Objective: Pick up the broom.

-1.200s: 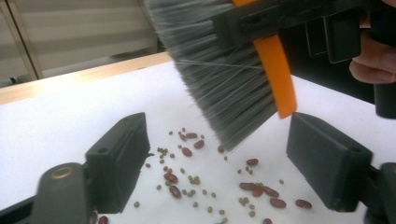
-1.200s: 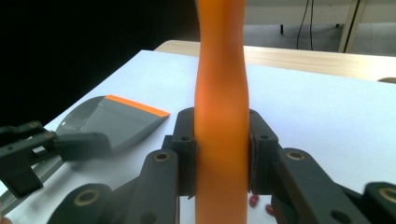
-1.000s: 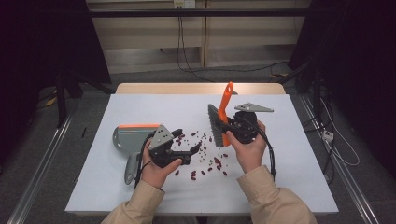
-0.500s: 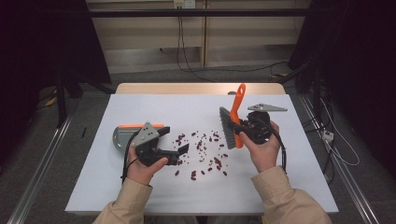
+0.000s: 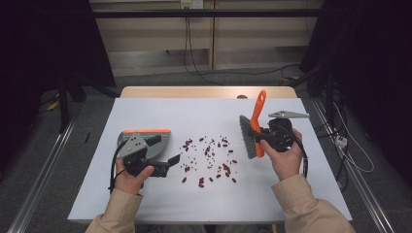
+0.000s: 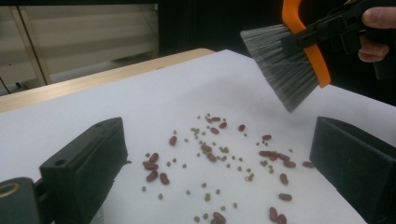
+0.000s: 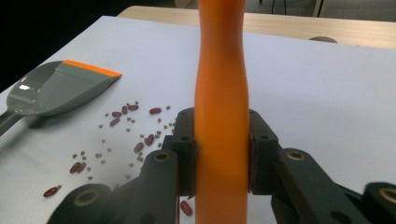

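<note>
Red and small green beans lie scattered mid-table. A grey dustpan with an orange lip rests left of them. My left gripper hovers over the dustpan's near side, pointing at the beans; its jaws have just been opening and stand wide with nothing between them. In the left gripper view the beans lie on the sheet beyond the left gripper. My right gripper is shut on the orange handle of a brush, grey bristles down, just right of the beans. The handle stands upright between its jaws.
A white sheet covers the table; a wooden strip shows at the far edge. In the right gripper view the dustpan lies far left. Dark floor, rails and cables surround the table.
The left hand has slid left, away from the beans, and its jaws have spread. The right hand has carried the brush to the right, off the bean patch.
</note>
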A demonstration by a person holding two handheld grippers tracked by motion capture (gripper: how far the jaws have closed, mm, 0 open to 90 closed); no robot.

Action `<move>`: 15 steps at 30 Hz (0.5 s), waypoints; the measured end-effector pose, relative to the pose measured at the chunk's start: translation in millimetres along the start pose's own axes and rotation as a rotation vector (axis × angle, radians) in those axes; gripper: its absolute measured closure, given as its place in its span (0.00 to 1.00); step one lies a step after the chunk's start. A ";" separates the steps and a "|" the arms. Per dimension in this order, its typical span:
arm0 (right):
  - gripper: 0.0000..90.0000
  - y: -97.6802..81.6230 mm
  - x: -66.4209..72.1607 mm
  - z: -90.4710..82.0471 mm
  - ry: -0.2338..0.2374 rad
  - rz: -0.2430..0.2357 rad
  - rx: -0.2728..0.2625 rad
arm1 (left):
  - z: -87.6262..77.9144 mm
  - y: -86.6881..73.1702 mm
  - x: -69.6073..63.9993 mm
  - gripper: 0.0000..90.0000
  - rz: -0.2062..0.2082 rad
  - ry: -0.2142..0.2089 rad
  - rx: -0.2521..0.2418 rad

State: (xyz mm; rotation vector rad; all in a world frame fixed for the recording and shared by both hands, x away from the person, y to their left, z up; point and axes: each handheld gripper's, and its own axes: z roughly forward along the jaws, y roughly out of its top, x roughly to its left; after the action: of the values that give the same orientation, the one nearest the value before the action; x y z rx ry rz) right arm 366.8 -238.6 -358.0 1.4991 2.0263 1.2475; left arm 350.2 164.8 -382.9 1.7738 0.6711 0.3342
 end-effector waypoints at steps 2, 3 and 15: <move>0.79 -1.4 -1.1 0.0 -0.004 -0.003 0.010 | -3.4 -2.4 2.8 0.04 0.003 0.000 0.007; 0.79 -2.2 -1.7 0.2 -0.005 -0.005 0.017 | -4.6 -3.4 3.4 0.04 0.002 0.000 0.007; 0.79 -6.5 -12.2 -5.3 -0.034 -0.009 0.071 | -26.3 -16.6 13.9 0.04 0.001 0.018 0.012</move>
State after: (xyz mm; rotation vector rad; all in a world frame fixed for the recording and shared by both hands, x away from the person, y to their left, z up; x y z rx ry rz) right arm 364.0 -252.3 -362.9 1.5305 2.0737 1.1494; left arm 342.5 196.7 -392.1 1.7841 0.6864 0.3476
